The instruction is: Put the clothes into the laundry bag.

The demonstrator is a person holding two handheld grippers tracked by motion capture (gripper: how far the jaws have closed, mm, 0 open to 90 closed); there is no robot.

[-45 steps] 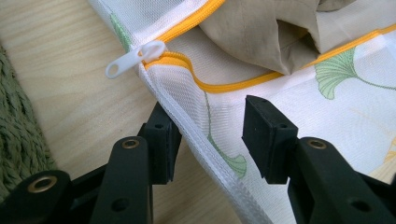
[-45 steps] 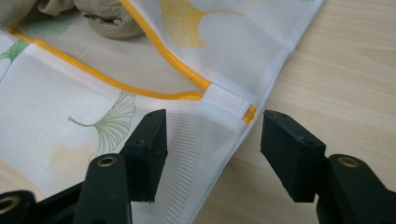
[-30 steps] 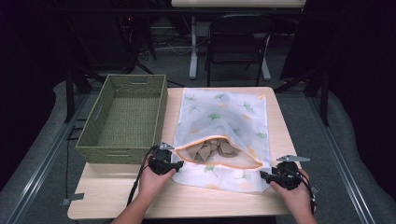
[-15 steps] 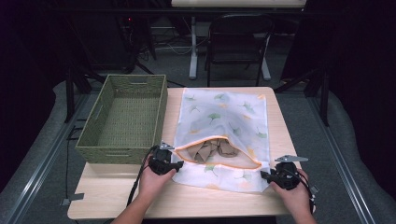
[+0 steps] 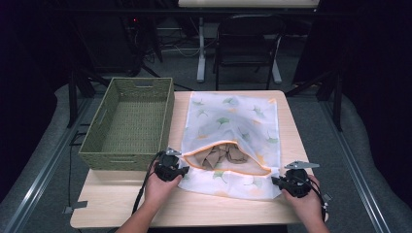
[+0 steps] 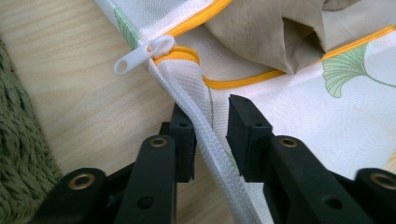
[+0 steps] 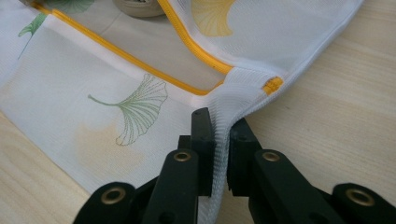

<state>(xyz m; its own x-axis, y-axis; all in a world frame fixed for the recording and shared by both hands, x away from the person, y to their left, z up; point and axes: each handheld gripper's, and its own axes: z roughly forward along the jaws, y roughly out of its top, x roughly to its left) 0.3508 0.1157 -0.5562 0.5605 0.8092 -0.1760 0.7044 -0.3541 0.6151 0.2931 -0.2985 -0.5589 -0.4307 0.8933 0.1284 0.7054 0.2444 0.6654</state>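
Both grippers are closing on the laundry bag's (image 5: 233, 141) side seams, right gripper (image 7: 219, 140) pinching mesh, left gripper (image 6: 210, 135) not yet clamped — next, lift evenly.

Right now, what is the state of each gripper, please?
Left gripper: fingers just closing around the bag edge, gap remains, not pinching.
Right gripper: just closed, shut on the bag edge.

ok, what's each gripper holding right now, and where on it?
Right gripper: shut on the mesh laundry bag, side seam by the zipper's end. Left gripper: jaws closing around the opposite seam, not yet pinching it.
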